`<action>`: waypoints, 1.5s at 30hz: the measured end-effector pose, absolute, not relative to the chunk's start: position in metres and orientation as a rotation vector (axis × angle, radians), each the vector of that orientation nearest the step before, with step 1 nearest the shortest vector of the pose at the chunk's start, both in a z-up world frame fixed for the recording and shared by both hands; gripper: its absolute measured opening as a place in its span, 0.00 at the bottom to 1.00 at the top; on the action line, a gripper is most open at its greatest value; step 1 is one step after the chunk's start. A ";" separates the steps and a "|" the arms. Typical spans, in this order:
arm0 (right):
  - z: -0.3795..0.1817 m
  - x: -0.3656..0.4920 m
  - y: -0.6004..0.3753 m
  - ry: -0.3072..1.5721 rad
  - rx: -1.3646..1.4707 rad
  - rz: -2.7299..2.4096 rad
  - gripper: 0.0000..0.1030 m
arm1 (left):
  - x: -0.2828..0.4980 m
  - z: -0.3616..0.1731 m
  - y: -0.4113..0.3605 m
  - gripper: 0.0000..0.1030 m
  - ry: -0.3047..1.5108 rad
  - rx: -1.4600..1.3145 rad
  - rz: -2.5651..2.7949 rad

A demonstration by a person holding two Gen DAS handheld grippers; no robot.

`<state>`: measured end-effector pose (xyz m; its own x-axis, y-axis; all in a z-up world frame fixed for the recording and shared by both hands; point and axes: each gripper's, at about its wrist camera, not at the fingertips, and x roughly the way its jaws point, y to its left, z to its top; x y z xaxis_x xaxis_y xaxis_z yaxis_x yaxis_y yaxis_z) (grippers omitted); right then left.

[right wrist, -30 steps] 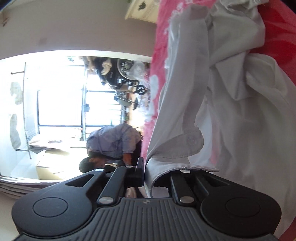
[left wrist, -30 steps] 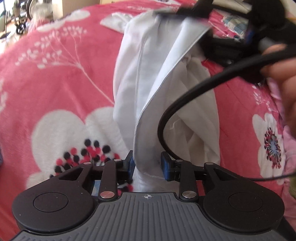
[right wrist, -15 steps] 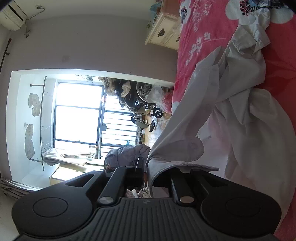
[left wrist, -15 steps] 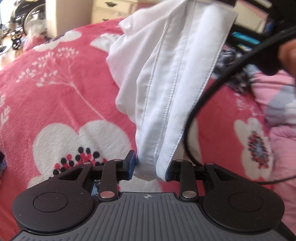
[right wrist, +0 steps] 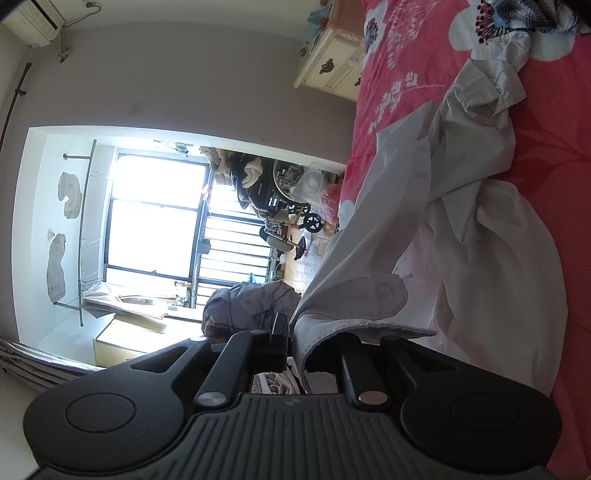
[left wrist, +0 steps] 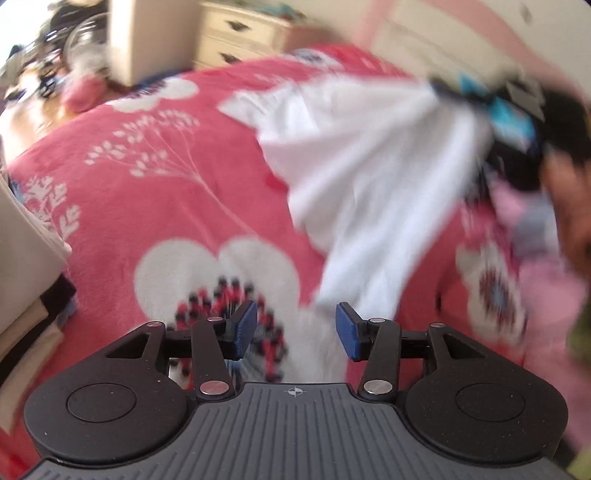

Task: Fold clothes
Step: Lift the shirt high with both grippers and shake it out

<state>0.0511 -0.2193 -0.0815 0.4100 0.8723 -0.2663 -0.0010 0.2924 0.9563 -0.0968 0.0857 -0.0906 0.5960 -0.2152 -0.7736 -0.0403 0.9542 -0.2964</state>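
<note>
Now one white shirt (right wrist: 480, 229), one right gripper (right wrist: 295, 345) clamping it.

A home bedroom: bed under a pink fleece blanket with white flowers (left wrist: 155, 206), cream wooden drawer chest (right wrist: 332, 61), barred bright window (right wrist: 159, 229), white wall air conditioner (right wrist: 35, 16).

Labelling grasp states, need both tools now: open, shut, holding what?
Left tool: open, jaws just been opening, nothing between them; the white cotton shirt hangs clear.
Right tool: shut on the shirt's hem.
</note>
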 end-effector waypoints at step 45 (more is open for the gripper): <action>0.175 0.014 -0.277 0.362 0.968 0.960 0.06 | -0.027 0.132 0.052 0.00 0.292 -0.095 0.148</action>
<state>0.0140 -0.2769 0.1752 0.5555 0.8199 0.1388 -0.5235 0.2152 0.8244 -0.0274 0.0518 0.1321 0.9468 0.1314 -0.2937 -0.1590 0.9847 -0.0720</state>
